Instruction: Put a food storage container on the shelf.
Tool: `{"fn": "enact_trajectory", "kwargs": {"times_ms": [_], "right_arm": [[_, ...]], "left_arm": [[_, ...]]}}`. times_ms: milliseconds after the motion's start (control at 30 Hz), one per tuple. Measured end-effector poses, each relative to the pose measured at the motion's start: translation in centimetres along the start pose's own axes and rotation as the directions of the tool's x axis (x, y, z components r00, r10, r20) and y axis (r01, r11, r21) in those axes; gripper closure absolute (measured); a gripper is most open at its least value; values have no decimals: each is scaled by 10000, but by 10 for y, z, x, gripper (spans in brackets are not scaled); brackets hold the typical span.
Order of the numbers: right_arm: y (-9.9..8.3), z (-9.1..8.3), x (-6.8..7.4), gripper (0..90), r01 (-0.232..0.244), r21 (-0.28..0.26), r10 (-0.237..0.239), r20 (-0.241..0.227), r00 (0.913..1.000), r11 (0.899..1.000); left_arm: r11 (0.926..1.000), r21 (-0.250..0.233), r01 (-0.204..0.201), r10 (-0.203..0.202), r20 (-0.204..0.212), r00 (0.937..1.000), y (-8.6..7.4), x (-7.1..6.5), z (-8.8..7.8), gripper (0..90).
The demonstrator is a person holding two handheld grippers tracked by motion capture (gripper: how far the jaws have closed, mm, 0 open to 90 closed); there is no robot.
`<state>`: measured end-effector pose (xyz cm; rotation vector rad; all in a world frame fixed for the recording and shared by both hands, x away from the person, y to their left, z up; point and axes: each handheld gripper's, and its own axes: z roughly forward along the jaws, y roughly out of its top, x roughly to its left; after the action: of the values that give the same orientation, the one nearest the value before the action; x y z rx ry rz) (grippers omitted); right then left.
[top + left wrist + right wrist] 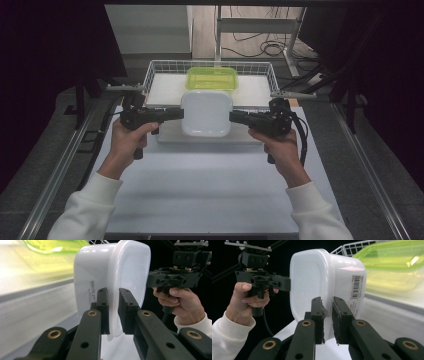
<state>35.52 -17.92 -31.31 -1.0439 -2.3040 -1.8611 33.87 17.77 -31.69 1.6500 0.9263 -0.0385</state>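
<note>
Sleeved forearms come in from the near edge of the bench (pixel 210 200), each hand holding a black gripper. Between them hangs a white box (pixel 206 113), lifted clear of the bench and turned upside down, so its flat bottom faces up in the high view. It hangs above the far half of the bench, over the near edge of a white board (pixel 170 136) that lies there.

At the box's left side the left gripper (pixel 113 312) has its jaws clamped on the rim: one pad sits against the outer wall, the other against the inside. The wall beside that pad carries handwritten lettering. At the box's right side the right gripper (pixel 327 320) is clamped on the rim the same way, one pad outside and one inside. A barcode label shows on the wall next to it. Nothing can be seen inside the white box; its opening faces down, away from the high view.

Behind it, along the far edge of the bench, stands a white wire basket (pixel 157 67). A clear green box (pixel 212 78) rests in the basket at the middle, upside down as well, with nothing visible in it.
</note>
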Motion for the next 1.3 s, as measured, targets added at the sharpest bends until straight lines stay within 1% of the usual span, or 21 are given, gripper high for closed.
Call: {"fn": "enact_trajectory", "kwargs": {"times_ms": [300,400,533,567,633,667,700,867,1067,1167,1300], "right_arm": [[33,3,-9,789,-61,-104,62,148,9999,9999],[44,5,-14,790,-246,-126,247,33,9997,9996],[59,8,-20,792,-484,-105,482,-178,9987,9988],[63,9,-22,792,-487,-92,486,-187,9986,9988],[70,11,-24,792,-520,-71,518,-185,9985,9986],[74,12,-25,792,-548,-62,547,-185,9983,9985],[77,14,-27,792,-578,-45,577,-227,9981,9983],[93,18,-37,792,-865,16,866,-187,9961,9962],[106,25,-49,792,-1174,76,1174,-38,9931,9931],[108,30,-57,792,-1345,100,1344,89,9909,9909],[107,34,-66,792,-1604,169,1602,116,9870,9869]], "left_arm": [[10000,-85,33,-32,107,9999,35,11,7,798],[9998,-112,156,-154,143,9998,47,16,8,798],[9991,-91,424,-422,243,9988,63,24,9,798],[9991,-81,424,-422,226,9989,68,26,10,797],[9985,-54,547,-545,264,9982,76,30,11,796],[9986,0,531,-531,253,9983,80,33,11,795],[9980,9,632,-632,257,9977,84,35,12,795],[9968,33,801,-802,235,9965,101,43,19,794],[9933,95,1153,-1155,181,9931,112,56,28,793],[9929,159,1175,-1177,75,9930,114,61,32,793],[9894,263,1426,-1427,41,9898,114,67,37,793]]}}
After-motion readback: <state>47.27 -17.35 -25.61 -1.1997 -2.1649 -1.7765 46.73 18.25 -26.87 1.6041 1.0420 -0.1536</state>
